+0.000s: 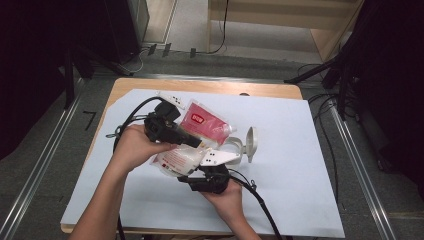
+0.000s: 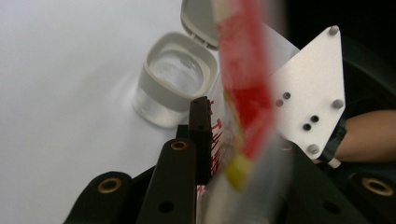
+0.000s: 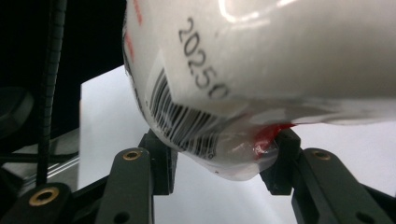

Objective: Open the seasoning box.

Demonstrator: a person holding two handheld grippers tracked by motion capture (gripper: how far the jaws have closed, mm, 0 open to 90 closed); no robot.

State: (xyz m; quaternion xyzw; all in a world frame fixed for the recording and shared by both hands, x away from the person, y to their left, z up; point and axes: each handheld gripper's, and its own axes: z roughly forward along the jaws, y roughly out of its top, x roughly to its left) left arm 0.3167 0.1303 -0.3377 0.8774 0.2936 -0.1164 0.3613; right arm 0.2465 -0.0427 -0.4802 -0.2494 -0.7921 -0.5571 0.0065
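High view: both grippers (image 1: 192, 142) (image 1: 200, 172) clamp pouch (image 1: 175, 159).

Pouch (image 2: 245, 93) blurred, hiding right jaw of left tool (image 2: 219, 140).

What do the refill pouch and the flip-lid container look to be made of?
Refill pouch: looks like soft glossy plastic film; it bulges, creases at the seam and carries a bright highlight, with a printed barcode. Flip-lid container: seemingly clear rigid plastic, possibly glass, see-through at the walls, with a matte grey, likely plastic, rim and hinged lid standing open.
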